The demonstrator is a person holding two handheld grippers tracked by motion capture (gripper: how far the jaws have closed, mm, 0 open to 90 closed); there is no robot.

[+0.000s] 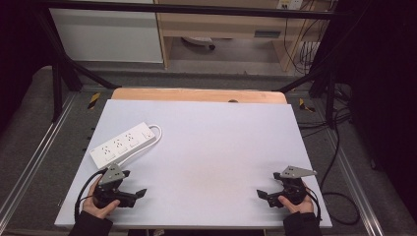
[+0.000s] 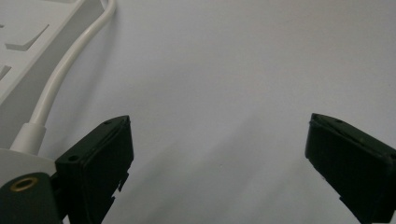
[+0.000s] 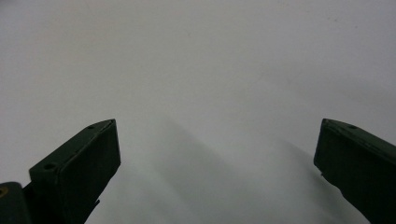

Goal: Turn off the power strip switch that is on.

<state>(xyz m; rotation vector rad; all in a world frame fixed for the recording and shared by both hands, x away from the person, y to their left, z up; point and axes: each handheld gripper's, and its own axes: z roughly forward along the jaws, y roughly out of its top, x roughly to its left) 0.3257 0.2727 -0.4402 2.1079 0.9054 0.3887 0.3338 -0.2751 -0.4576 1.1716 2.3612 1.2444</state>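
A white power strip (image 1: 123, 144) with several sockets lies on the left half of the pale table top (image 1: 211, 142), its white cable (image 1: 156, 132) looping round its far end. My left gripper (image 1: 135, 183) rests just in front of the strip, held in a hand, open and empty. In the left gripper view the strip (image 2: 23, 46) and its cable (image 2: 70, 60) sit at the upper left, beside my open left gripper (image 2: 219, 154). My right gripper (image 1: 268, 184) is at the front right, open, with bare table between its jaws (image 3: 217, 158).
The white board lies on a wooden table (image 1: 196, 95) inside a black metal frame (image 1: 196, 10). Grey floor and black cables (image 1: 339, 162) run along the right side. White cabinets (image 1: 108, 34) and wooden shelving (image 1: 221, 29) stand beyond the far edge.
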